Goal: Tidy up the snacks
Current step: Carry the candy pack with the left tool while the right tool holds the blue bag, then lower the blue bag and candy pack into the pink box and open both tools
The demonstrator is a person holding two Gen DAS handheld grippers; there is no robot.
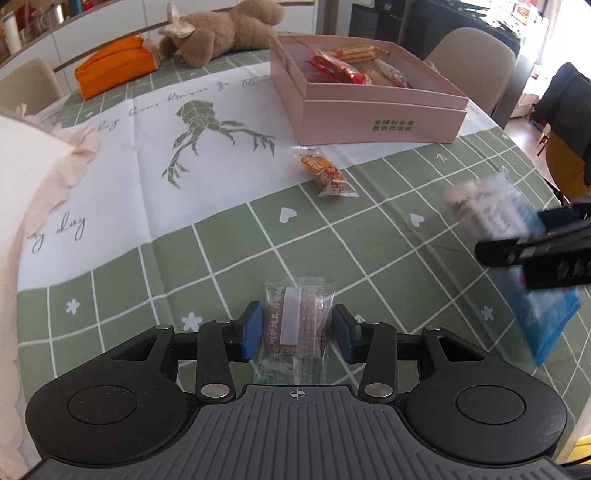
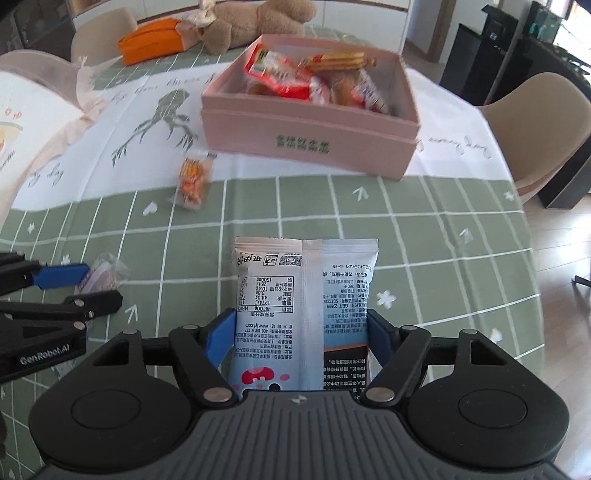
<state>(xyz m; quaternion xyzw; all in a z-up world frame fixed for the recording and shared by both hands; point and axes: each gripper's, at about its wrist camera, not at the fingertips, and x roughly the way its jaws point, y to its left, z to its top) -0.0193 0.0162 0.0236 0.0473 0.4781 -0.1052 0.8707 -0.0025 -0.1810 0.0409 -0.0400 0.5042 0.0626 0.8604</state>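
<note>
My left gripper [image 1: 297, 328] is shut on a small clear-wrapped snack [image 1: 295, 314] with a brown bar inside, low over the green checked tablecloth. The right wrist view shows this gripper [image 2: 74, 291] at the left edge, with the wrapper [image 2: 105, 275] at its tip. My right gripper [image 2: 301, 332] is shut on a blue and white packet [image 2: 306, 288], printed back side up, its blue pads [image 2: 221, 332] against the packet's sides. That packet [image 1: 517, 258] appears blurred at the right of the left wrist view. An orange wrapped snack [image 1: 327, 173] [image 2: 192, 179] lies loose before the pink box [image 1: 369, 125] [image 2: 295, 129], which holds several snacks.
A brown teddy bear [image 1: 221, 29] and an orange pouch [image 1: 114, 66] lie at the far side of the table. A white and peach cloth-covered item [image 1: 29, 166] sits at the left. Beige chairs [image 2: 546, 110] stand around the table, whose edge curves away at the right.
</note>
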